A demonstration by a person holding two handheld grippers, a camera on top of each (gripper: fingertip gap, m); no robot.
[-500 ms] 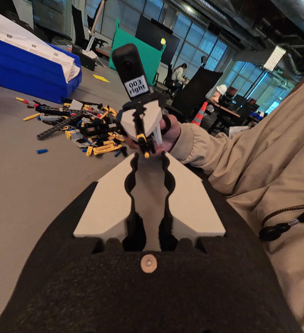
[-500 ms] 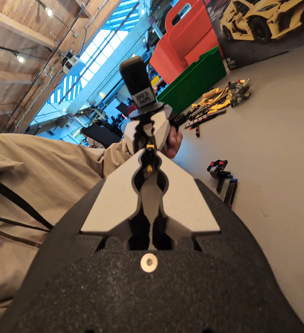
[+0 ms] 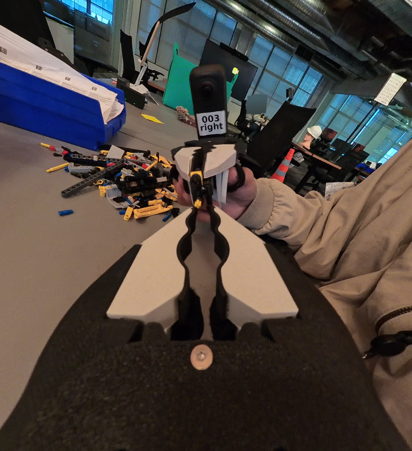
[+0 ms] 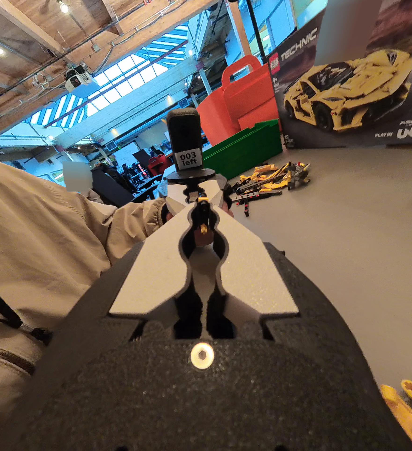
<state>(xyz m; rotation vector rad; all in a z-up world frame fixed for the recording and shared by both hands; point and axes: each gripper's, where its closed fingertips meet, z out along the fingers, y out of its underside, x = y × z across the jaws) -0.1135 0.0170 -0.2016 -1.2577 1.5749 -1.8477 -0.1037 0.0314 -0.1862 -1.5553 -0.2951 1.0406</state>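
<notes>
Grey tabletop (image 3: 29,268) carries everything. Largest item is a printed carton showing a yellow sports car (image 4: 346,97), standing at 1 o'clock in the right wrist view. A red carry case (image 4: 244,97) and a green bin (image 4: 244,148) stand just beside it toward 12. In the left wrist view a blue bin (image 3: 41,112) holding paper sheets (image 3: 41,70) sits at 10 o'clock. A loose pile of black, yellow and grey building parts (image 3: 131,180) lies just in front of that bin. A part-built yellow and black assembly (image 4: 270,180) lies near the green bin. Both tools are raised above the tabletop, tip to tip, held by a person in a tan jacket. The right tool (image 4: 201,207) is clamped near its tips on a small black-and-yellow piece (image 4: 203,219), which juts out toward 12. The left tool (image 3: 202,217) has its jaws a narrow gap apart. Its tips are right at the piece's free end (image 3: 197,185), but contact cannot be made out. The piece looks like light, stiff plastic with smooth faces that may slip. Its pin joints could probably pop apart under a sideways load. The black body seems the best place to take hold, not the yellow pin ends.
</notes>
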